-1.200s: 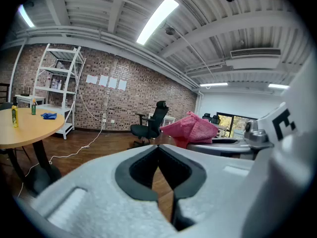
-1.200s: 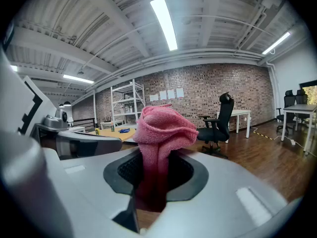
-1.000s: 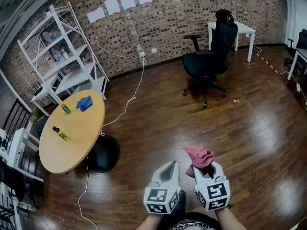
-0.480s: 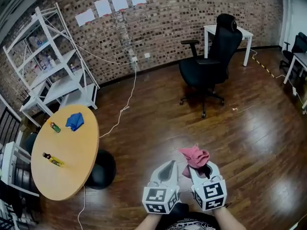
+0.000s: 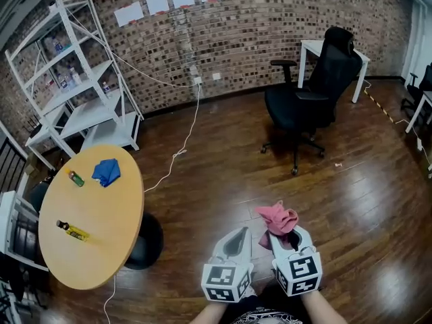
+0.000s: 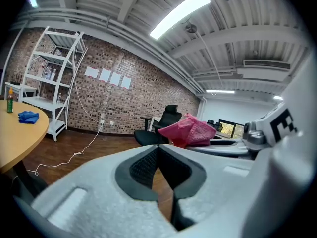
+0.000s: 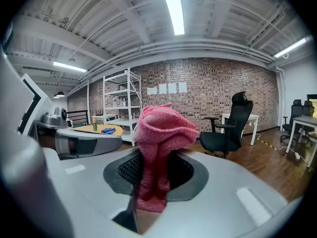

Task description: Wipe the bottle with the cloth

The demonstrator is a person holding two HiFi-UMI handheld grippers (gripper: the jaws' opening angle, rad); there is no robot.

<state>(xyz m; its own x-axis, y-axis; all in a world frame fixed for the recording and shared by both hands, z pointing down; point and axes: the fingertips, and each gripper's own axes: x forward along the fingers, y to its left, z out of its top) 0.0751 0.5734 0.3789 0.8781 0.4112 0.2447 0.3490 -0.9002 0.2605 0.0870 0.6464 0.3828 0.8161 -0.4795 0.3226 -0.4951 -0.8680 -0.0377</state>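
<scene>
Two grippers are hanging side by side over the wood floor, and one is holding a pink cloth.

The right gripper (image 5: 283,237) is squeezing the pink cloth (image 5: 278,219) between its fingers, and the cloth is bunching up above them. The left gripper (image 5: 239,233) is pressing its fingers together with nothing between them. Far off to the left of the left fingers, a round counter (image 5: 101,248) is carrying a green bottle (image 5: 75,178) standing up, a yellow bottle (image 5: 72,231) lying down, and a blue cloth (image 5: 106,171) just beside the green bottle. Both bottles are sitting well apart from all the fingers. A black chair (image 5: 312,100) is standing far ahead of the right fingers.
</scene>
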